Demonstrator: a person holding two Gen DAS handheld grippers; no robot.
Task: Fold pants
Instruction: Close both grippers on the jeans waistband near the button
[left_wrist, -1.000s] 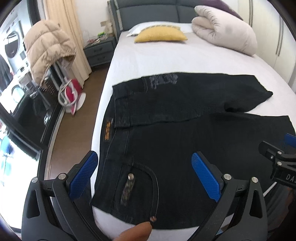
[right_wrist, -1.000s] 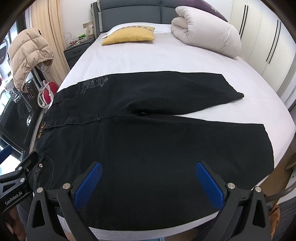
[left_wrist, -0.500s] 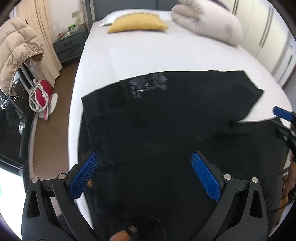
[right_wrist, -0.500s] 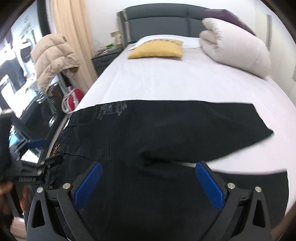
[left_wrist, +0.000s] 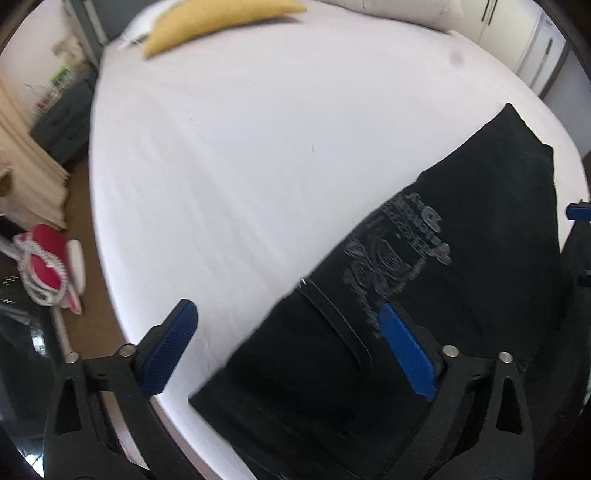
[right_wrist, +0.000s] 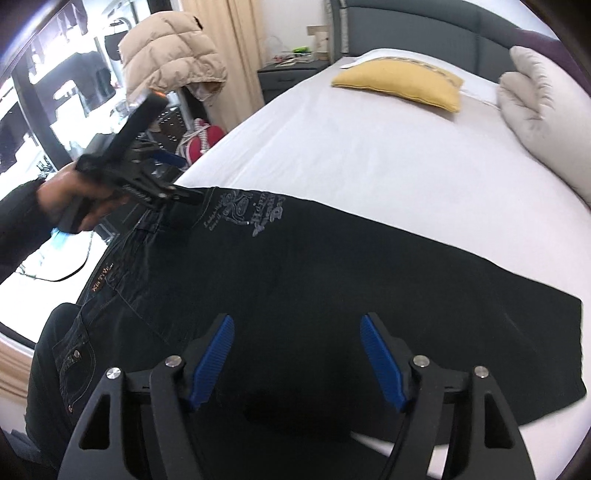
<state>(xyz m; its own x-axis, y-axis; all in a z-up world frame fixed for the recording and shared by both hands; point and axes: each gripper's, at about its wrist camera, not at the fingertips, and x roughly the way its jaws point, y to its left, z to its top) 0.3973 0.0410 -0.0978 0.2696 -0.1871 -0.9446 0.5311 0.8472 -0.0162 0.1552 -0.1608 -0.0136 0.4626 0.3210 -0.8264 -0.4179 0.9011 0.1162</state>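
Observation:
Black pants (right_wrist: 332, 280) lie flat on the white bed (right_wrist: 369, 147), waist at the left, legs running right. A grey printed logo (right_wrist: 255, 212) marks the far waist corner; it also shows in the left wrist view (left_wrist: 399, 254). My left gripper (left_wrist: 288, 347) is open and hovers over the far waist corner of the pants (left_wrist: 443, 314). In the right wrist view the left gripper (right_wrist: 162, 184) sits at that same corner. My right gripper (right_wrist: 297, 358) is open and empty, above the middle of the far leg.
A yellow pillow (right_wrist: 402, 85) and a rolled white duvet (right_wrist: 546, 110) lie at the head of the bed. A beige puffer jacket (right_wrist: 170, 55) hangs left of the bed by a nightstand (right_wrist: 291, 70). A red and white item (left_wrist: 48, 266) lies on the brown floor.
Both grippers moved forward over the pants. The left one swung to the far waist corner by the logo. The right one came lower over the far leg, its jaws a little narrower.

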